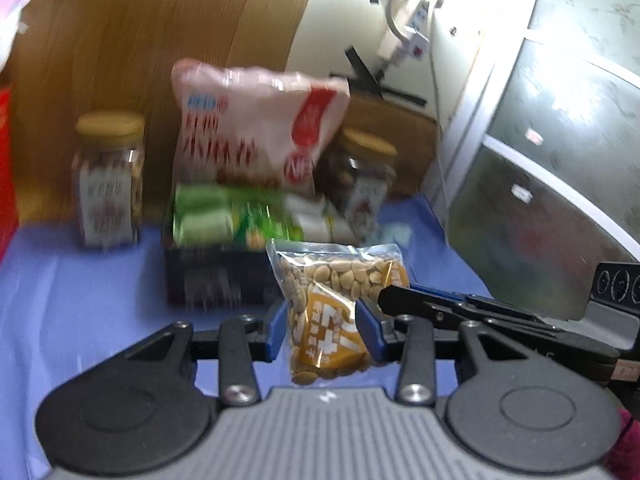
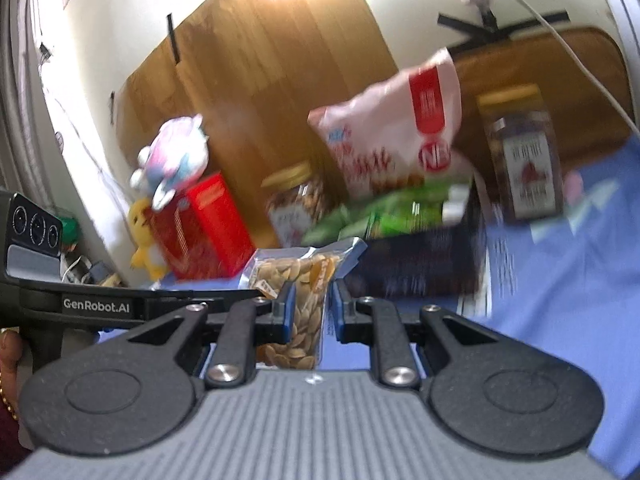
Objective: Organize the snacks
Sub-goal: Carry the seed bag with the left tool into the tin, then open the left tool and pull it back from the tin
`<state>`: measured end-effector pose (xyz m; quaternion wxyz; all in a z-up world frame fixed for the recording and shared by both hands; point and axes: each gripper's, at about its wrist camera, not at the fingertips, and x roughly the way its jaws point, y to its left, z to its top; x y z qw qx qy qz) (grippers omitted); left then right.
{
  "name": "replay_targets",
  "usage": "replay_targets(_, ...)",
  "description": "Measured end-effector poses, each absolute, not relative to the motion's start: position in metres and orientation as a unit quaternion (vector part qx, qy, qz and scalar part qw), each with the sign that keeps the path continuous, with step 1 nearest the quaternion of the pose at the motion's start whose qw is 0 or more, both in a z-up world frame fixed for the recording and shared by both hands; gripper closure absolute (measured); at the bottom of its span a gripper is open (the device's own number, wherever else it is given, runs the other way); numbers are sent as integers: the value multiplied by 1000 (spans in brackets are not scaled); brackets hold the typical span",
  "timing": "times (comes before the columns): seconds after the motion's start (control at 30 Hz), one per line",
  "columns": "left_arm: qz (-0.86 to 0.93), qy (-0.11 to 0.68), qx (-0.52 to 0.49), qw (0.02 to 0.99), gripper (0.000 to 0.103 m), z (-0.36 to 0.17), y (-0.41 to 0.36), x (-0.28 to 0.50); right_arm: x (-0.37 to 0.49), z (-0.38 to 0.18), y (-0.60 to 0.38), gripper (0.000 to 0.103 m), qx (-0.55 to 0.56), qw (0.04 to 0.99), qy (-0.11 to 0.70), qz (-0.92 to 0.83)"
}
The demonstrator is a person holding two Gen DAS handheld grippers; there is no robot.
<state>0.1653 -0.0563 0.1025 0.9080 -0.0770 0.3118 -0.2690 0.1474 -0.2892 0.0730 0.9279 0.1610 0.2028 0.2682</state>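
Note:
A clear bag of pumpkin seeds [image 1: 332, 308] with an orange label stands upright between both grippers above the blue cloth. My left gripper [image 1: 322, 330] is shut on its lower half. My right gripper [image 2: 310, 314] is shut on the same seed bag [image 2: 300, 300], seen edge-on; its body [image 1: 460, 308] crosses the right of the left wrist view. Behind stands a black box [image 1: 216, 276] holding green packets [image 1: 228, 216] and a pink-white bag [image 1: 256, 120]. The box [image 2: 420, 264] also shows in the right wrist view.
Two nut jars with yellow lids flank the box, one on the left [image 1: 108, 180] and one on the right [image 1: 360, 176]. A red carton [image 2: 200, 224] with plush toys [image 2: 172, 160] stands at the far left. A wooden board [image 1: 160, 40] leans on the wall.

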Motion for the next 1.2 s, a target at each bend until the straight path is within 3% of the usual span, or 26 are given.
replay_targets(0.27,-247,328,-77,909,67,91,-71,276,253,67,-297,81,160,930,214,254)
replay_targets(0.5,-222,353,-73,906,63,60,-79,327,299,40,-289,78,126,933,242,236)
replay_targets(0.63,-219,350,-69,908,58,53,-80,330,298,32,-283,78,94,942,231,223)
replay_targets(0.77,-215,352,-71,908,57,58,-76,325,295,37,-296,57,125,943,223,214)
replay_targets(1.2,-190,313,-49,929,56,93,-66,260,225,54,-296,57,153,944,206,208)
